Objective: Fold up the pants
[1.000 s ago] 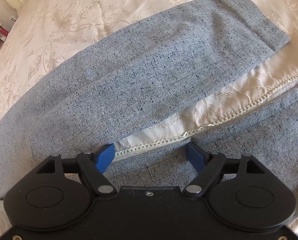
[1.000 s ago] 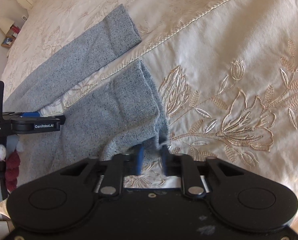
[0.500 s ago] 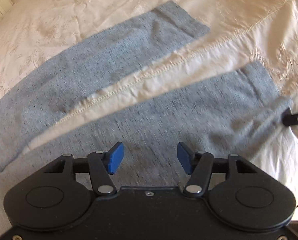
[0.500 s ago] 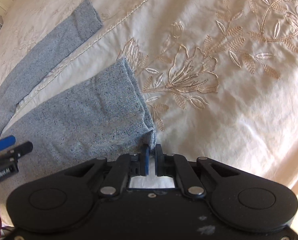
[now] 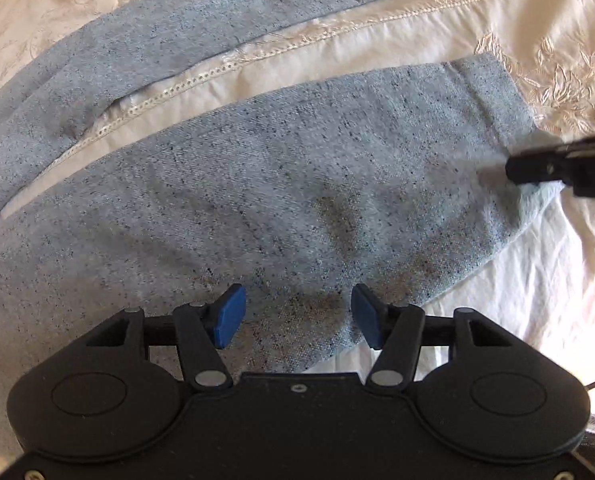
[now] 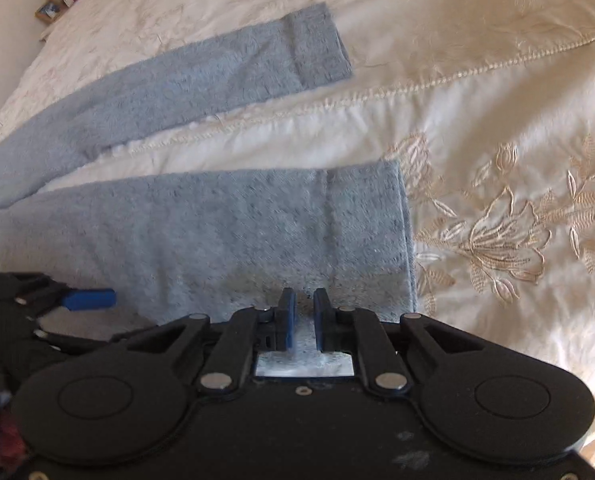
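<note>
Pants [image 5: 297,184] flat on embroidered bedspread [image 6: 497,100]; legs apart

Grey-blue pants [image 5: 297,184] lay flat on a cream embroidered bedspread [image 5: 517,280], both legs spread apart with a stitched seam [image 5: 201,80] showing between them. Left tongs [image 5: 295,316] hung above the near leg, jaws wide, gripping nothing. Right tongs [image 5: 513,170] sat at that leg's cuff.

Both wrist views, steeply down, close.
</note>
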{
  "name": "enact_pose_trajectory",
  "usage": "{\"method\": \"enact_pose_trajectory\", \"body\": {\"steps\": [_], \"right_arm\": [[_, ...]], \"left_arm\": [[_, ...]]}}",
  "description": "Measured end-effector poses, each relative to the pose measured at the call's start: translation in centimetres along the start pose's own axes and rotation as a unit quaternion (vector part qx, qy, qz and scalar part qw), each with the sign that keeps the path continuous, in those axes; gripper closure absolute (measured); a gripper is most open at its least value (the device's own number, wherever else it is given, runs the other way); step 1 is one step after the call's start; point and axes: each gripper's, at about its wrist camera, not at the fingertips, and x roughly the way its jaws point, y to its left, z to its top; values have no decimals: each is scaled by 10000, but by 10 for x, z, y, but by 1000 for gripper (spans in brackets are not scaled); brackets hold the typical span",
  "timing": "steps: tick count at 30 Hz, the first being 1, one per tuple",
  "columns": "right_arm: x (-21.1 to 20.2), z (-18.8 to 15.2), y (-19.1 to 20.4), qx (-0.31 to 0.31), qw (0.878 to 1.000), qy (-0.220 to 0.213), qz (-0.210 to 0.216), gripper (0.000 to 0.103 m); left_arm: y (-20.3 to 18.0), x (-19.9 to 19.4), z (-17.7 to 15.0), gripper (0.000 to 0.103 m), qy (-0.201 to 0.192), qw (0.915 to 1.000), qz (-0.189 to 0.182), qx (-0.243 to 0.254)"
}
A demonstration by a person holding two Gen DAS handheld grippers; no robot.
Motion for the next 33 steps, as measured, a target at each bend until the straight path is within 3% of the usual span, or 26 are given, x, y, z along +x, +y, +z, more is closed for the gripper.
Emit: {"method": "enact_pose_trajectory", "body": {"steps": [1, 3, 6, 12, 16, 19, 21, 23, 28, 33], "right_arm": [[7, -2, -9, 148, 9993, 81, -325, 95], [7, -1, -24, 537, 9978, 149, -364, 101], [-19, 10, -20, 595, 9975, -204, -317, 87], [-46, 58, 25, 468, 9961, -747, -63, 76], [-44, 114, 78, 379, 9920, -915, -781, 73], [-36, 156, 108, 171, 9913, -995, -848, 72], [-21, 188, 126, 102, 9958, -732, -533, 72], [1, 217, 147, 108, 9989, -325, -306, 73], [49, 278, 193, 437, 9984, -127, -346, 73], [97, 334, 209, 1187, 9925, 91, -279, 73]], "left_arm": [[7, -5, -1, 41, -65, 10000, 10, -74], [21, -17, -3, 41, -179, 9994, 57, -278], [53, -34, -5, 41, -346, 9969, 204, -675], [135, -59, 11, 41, -742, 9835, 836, -1421], [192, -71, 31, 40, -1022, 9709, 1231, -1781], [231, -77, 45, 40, -1102, 9656, 1296, -1967], [252, -78, 51, 40, -1198, 9615, 1391, -2043], [269, -76, 56, 41, -1102, 9630, 1409, -2014], [305, -65, 59, 42, -975, 9669, 1363, -1927], [332, -59, 57, 42, -866, 9684, 1371, -1894]]}}
